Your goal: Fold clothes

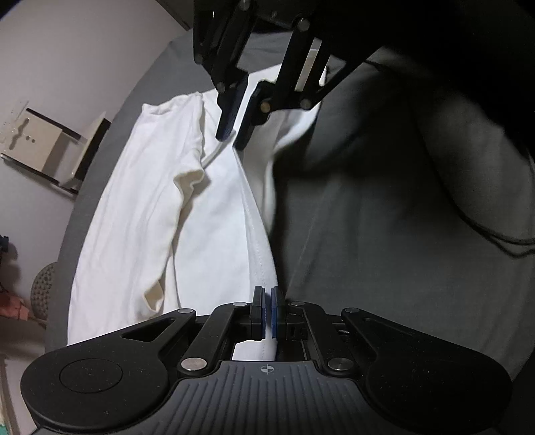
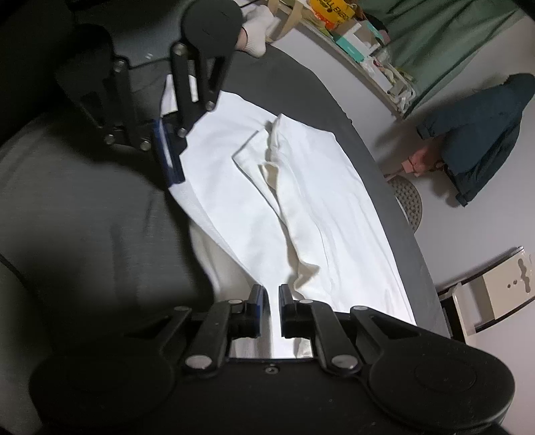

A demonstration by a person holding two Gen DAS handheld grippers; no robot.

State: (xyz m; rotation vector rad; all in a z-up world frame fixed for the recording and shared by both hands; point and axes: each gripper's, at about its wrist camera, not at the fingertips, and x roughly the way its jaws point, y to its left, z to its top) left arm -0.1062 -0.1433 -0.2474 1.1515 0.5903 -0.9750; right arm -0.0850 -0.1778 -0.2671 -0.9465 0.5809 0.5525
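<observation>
A white garment [image 1: 207, 234] [image 2: 301, 187] lies lengthwise on a dark grey mattress [image 1: 367, 234] [image 2: 83, 217], with a sleeve [image 1: 174, 174] folded in over its body. My left gripper [image 1: 268, 297] [image 2: 170, 160] is shut on the garment's hemmed side edge and holds it slightly off the mattress. Farther along the same edge, my right gripper [image 2: 271, 294] [image 1: 235, 139] stands open with a narrow gap. White cloth shows between its fingers. The cloth under the lifted edge is in shadow.
On the floor beyond the mattress's curved far edge are a white box-like stand [image 1: 43, 144] [image 2: 491, 294], a round grey mat [image 2: 408, 200] and a blue jacket [image 2: 485, 134]. A cluttered shelf [image 2: 351, 30] runs along the wall. A person's socked foot [image 2: 257, 26] rests on the mattress.
</observation>
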